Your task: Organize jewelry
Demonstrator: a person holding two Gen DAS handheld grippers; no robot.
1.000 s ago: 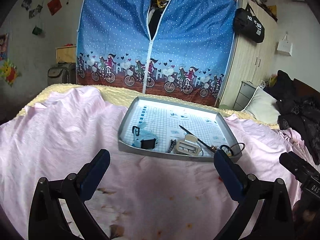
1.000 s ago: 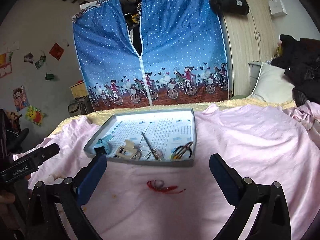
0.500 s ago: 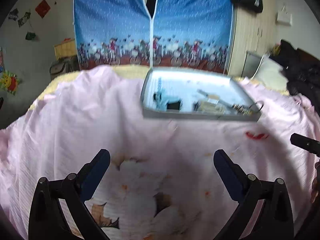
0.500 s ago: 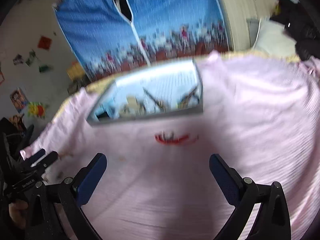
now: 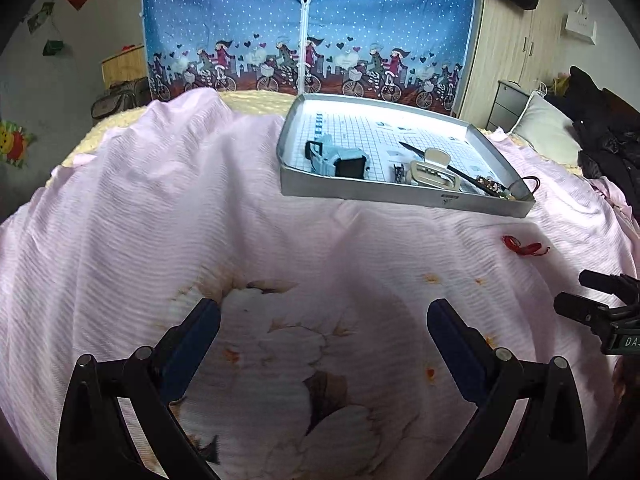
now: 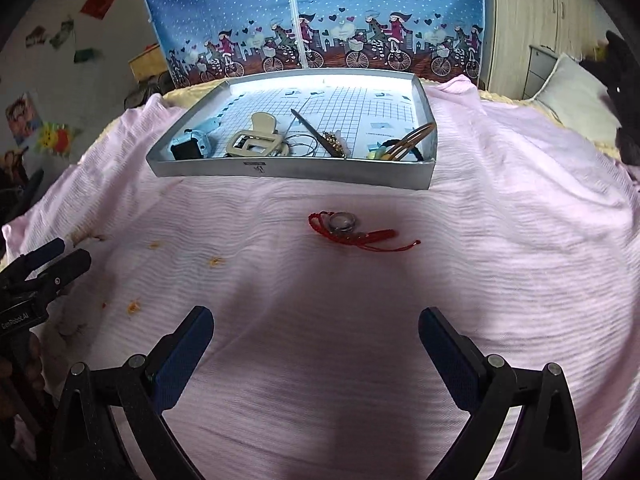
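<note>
A red cord bracelet (image 6: 352, 232) with a silver ring on it lies on the pink bedsheet, just in front of a grey tray (image 6: 288, 168). The left wrist view shows the same red cord bracelet (image 5: 524, 246) at the right, near the grey tray (image 5: 400, 196). In the tray are a blue watch (image 6: 192, 144), a cream hair clip (image 6: 256, 140), a dark hair stick (image 6: 312, 128) and hair ties (image 6: 400, 148). My right gripper (image 6: 316, 344) is open and empty, short of the bracelet. My left gripper (image 5: 324, 336) is open and empty over the flower print.
A blue zip-front fabric wardrobe (image 5: 308, 24) stands behind the bed, with a wooden cabinet (image 5: 516, 48) to its right. A pillow (image 5: 544, 136) and dark clothes (image 5: 604, 132) lie at the right. The other gripper (image 6: 36, 272) shows at the left edge of the right wrist view.
Both grippers have pulled back and tilted down toward the sheet, so the tray sits farther off. The red bracelet now lies centred ahead of the right gripper. Both stay open.
</note>
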